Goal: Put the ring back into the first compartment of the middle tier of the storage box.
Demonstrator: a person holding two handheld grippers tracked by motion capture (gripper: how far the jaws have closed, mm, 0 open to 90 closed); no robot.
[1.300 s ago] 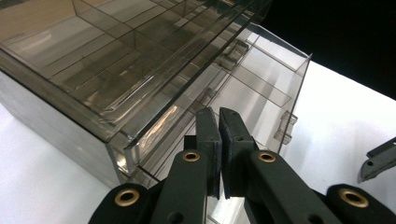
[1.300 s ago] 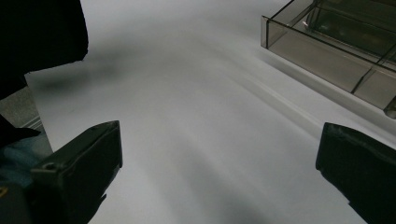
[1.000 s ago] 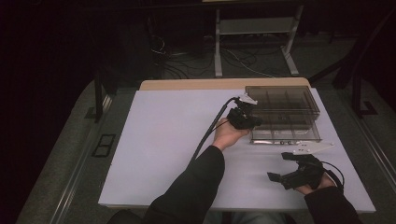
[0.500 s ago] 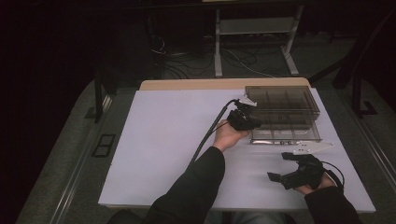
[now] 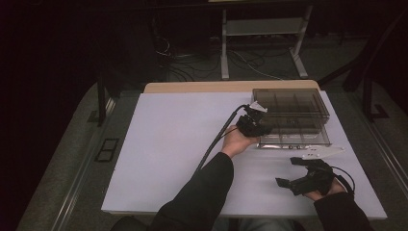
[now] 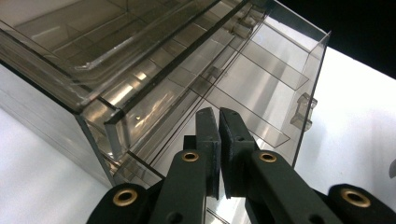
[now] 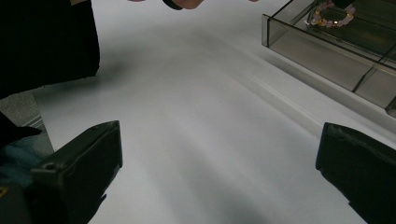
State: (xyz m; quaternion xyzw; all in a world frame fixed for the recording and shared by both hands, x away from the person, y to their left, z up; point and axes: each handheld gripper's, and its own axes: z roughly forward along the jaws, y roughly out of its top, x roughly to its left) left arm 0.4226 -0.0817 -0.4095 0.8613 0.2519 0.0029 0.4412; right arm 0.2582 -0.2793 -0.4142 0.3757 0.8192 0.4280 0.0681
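Observation:
A smoky clear plastic organizer box stands at the table's far right, its lowest drawer pulled out toward me. My left gripper is at the box's near left corner. In the left gripper view its jaws are shut together above the open drawer; I cannot tell whether they pinch a thin plastic edge. My right gripper rests near the front right of the table, open, with nothing between its jaws. A pink bead bracelet lies in a drawer compartment.
A white sheet covers the table, with a wooden strip at its far edge. The left arm's dark sleeve crosses the front middle. Beyond the table stand a metal frame and floor cables.

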